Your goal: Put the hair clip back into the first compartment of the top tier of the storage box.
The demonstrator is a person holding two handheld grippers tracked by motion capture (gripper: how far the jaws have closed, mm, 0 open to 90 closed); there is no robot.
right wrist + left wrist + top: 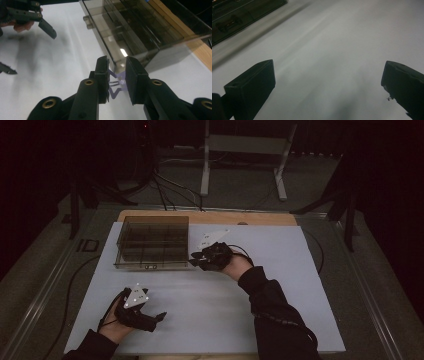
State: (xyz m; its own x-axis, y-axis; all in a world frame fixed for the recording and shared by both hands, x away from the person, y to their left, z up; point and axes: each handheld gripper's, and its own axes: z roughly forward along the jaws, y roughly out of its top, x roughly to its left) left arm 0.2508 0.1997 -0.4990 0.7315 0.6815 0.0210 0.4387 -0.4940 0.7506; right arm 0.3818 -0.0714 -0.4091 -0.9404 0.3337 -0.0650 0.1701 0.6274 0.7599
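our right gripper (117, 75) sat at the near right corner of the smoky plastic organizer box (152, 242), jaws narrow around a small lilac clip-like piece (115, 86). we judged the piece picked up but not yet dropped into a compartment. our left gripper (159, 316) rested well apart on the white mat (280, 290), jaws wide and holding nothing.

Small lilac clip (115, 86) between right claw's (117, 80) jaws
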